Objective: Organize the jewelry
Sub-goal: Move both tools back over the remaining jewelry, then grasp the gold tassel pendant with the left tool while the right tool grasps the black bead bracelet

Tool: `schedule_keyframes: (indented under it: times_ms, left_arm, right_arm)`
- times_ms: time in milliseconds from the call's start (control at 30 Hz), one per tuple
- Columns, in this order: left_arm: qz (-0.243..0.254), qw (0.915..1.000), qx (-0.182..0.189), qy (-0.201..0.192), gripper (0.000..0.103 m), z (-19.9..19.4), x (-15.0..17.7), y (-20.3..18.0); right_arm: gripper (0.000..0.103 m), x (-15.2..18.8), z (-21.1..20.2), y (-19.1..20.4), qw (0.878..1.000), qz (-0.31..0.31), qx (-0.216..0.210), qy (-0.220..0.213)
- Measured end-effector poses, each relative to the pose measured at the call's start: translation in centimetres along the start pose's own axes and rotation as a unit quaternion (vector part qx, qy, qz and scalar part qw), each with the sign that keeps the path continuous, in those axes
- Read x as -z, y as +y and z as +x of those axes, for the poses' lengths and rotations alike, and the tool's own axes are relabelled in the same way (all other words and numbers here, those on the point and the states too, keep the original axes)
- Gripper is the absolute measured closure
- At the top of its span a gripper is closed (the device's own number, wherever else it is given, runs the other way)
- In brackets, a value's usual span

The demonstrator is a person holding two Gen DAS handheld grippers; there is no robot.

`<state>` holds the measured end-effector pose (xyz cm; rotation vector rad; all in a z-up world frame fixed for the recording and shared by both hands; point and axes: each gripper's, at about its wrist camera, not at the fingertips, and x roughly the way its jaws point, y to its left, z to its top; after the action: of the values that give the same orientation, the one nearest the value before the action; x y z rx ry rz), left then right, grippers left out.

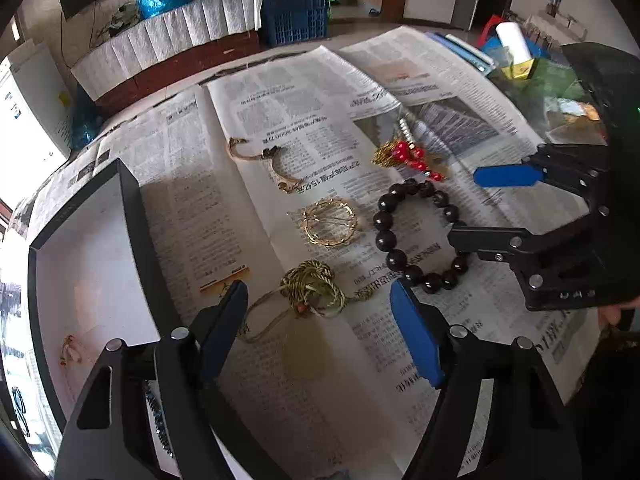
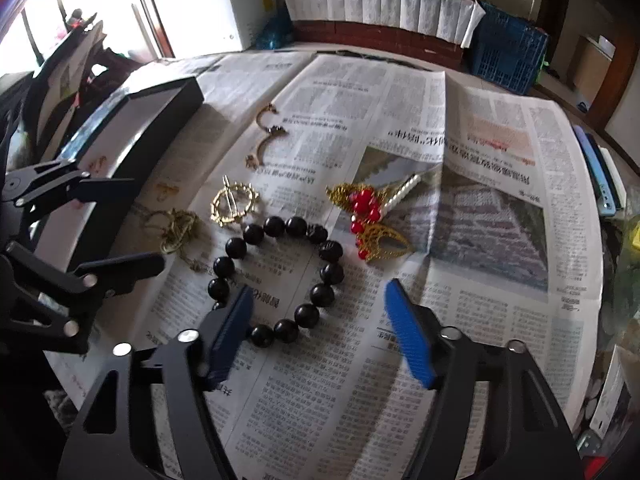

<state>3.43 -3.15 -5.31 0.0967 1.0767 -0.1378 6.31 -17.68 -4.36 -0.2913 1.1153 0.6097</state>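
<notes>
On the newspaper lie a dark bead bracelet (image 1: 386, 240) (image 2: 274, 226), a knotted gold cord (image 1: 314, 284) (image 2: 176, 228), a gold ring brooch (image 1: 330, 222) (image 2: 234, 206), a red-bead gold hairpin (image 1: 404, 156) (image 2: 368, 216) and a bronze chain piece (image 1: 272, 160) (image 2: 266, 136). My left gripper (image 1: 318, 296) (image 2: 147, 222) stands open with the gold cord between its fingers, untouched by the pads. My right gripper (image 2: 319, 288) (image 1: 463, 207) is open and straddles the near side of the bracelet. A black box with white lining (image 1: 136, 216) (image 2: 132, 140) sits at the left and holds a small red-gold piece (image 1: 70, 350).
Newspaper (image 1: 280, 92) covers the whole table. A blue crate (image 1: 294, 8) (image 2: 508, 52) stands on the floor behind it. Clutter with a white roll (image 1: 514, 42) crowds the far right corner. Flat blue items (image 2: 600, 176) lie along the right edge.
</notes>
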Motion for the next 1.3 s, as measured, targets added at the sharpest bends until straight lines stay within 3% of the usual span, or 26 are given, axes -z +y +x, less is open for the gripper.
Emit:
schedule_keyframes:
  times_ms: [133,167,200,233,267,300,400,767,1300]
  left_arm:
    - [-0.008,0.9996,-0.002,0.027,0.054,1.6,0.1,0.3]
    - [-0.004,0.9994,-0.003,0.035,0.067,2.0,0.2,0.2]
    - [0.001,0.9991,-0.004,0.042,0.077,2.3,0.3,0.1]
    - [0.005,0.9991,-0.005,0.041,0.08,2.3,0.4,0.0]
    - [0.011,0.9991,-0.005,0.041,0.091,2.2,0.5,-0.1]
    - [0.013,0.9992,-0.004,0.038,0.091,1.9,0.4,-0.2]
    - [0.001,0.9998,0.008,0.018,0.092,0.7,0.1,0.3]
    - [-0.039,0.9958,0.053,-0.063,0.092,-4.7,-1.7,2.7]
    - [-0.068,0.9922,0.044,-0.095,0.092,-7.1,-1.2,5.6]
  right_arm:
    - [0.044,0.1,1.2,0.2,1.0,0.002,0.006,0.011]
    - [0.047,0.0,1.4,0.4,1.0,-0.001,0.009,0.013]
    - [0.055,0.1,1.6,0.7,1.0,-0.008,0.014,0.015]
    - [0.057,0.1,1.6,0.9,1.0,-0.017,0.015,0.012]
    - [0.07,0.1,1.6,1.1,1.0,-0.022,0.011,0.012]
    - [0.083,0.1,1.6,1.3,0.999,-0.029,0.015,0.014]
    - [0.088,0.0,1.0,1.5,0.999,-0.036,0.01,0.007]
    - [0.088,-1.3,-3.5,0.7,0.998,-0.017,-0.013,-0.063]
    - [0.088,-3.2,-6.3,3.5,0.992,-0.038,-0.02,-0.118]
